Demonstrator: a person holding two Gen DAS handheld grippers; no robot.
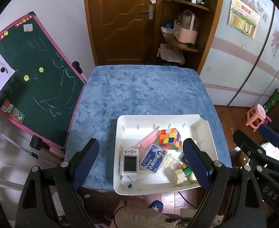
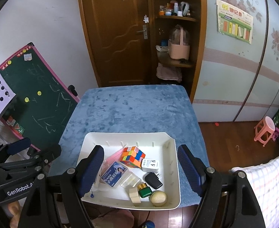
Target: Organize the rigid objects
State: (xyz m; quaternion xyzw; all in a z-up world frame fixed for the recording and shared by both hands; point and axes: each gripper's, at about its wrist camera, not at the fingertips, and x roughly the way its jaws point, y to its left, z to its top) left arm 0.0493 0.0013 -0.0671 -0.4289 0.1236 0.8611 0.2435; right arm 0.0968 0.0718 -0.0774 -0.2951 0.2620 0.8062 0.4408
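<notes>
A white tray (image 1: pixel 206 131) (image 2: pixel 174 169) sits at the near edge of a blue-covered table (image 1: pixel 145 91) (image 2: pixel 135 110). It holds a Rubik's cube (image 1: pixel 170 138) (image 2: pixel 132 156), a small white camera (image 1: pixel 130 163), a blue card case (image 1: pixel 154 158) (image 2: pixel 114 173), pink sticks (image 1: pixel 149 137), a white charger (image 2: pixel 150 165), a black car key (image 2: pixel 153 179), a green bottle (image 2: pixel 144 191), a beige block (image 2: pixel 134 194) and a round tin (image 2: pixel 159 198). My left gripper (image 1: pixel 145 165) is open and empty above the tray's near left. My right gripper (image 2: pixel 141 171) is open and empty above the tray.
A green chalkboard (image 1: pixel 38 79) (image 2: pixel 36 102) leans left of the table. A wooden door (image 1: pixel 120 22) and shelves (image 1: pixel 183 28) stand behind it. A pink stool (image 2: pixel 265 131) stands on the floor at right. A checked cloth (image 2: pixel 269 186) lies near right.
</notes>
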